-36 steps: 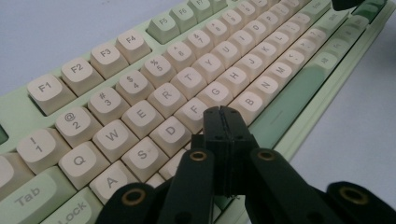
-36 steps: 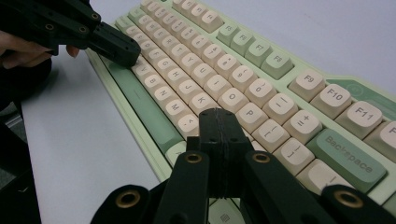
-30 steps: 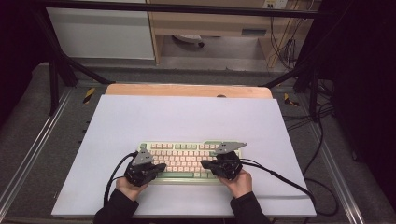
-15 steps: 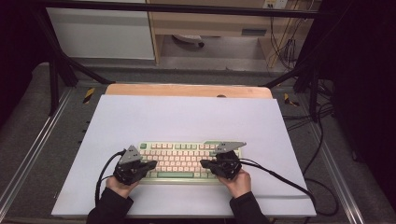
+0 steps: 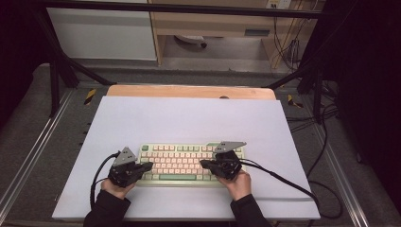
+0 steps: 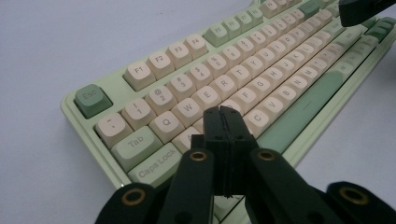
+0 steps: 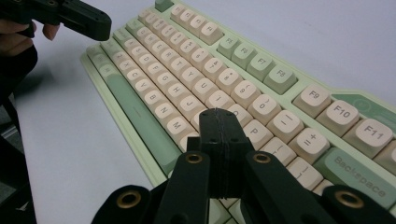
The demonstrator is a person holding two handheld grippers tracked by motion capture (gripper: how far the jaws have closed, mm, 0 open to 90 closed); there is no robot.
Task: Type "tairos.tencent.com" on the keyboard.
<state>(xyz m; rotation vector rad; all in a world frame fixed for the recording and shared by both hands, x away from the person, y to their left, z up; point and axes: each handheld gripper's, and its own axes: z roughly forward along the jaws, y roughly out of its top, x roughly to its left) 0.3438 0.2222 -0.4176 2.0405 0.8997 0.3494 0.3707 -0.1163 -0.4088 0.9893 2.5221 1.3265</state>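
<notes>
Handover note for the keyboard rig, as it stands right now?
Left gripper: shut, holding nothing, tip over the keys at the keyboard's Caps Lock end.
Right gripper: shut, holding nothing, tip over the keys on the Backspace side.
Keyboard lies flat on the white table sheet, near the person's edge.
Done: both grippers are closed and poised as pokers over the keys.
Left: likely the key presses; I cannot tell whether either tip touches a key yet.
</notes>
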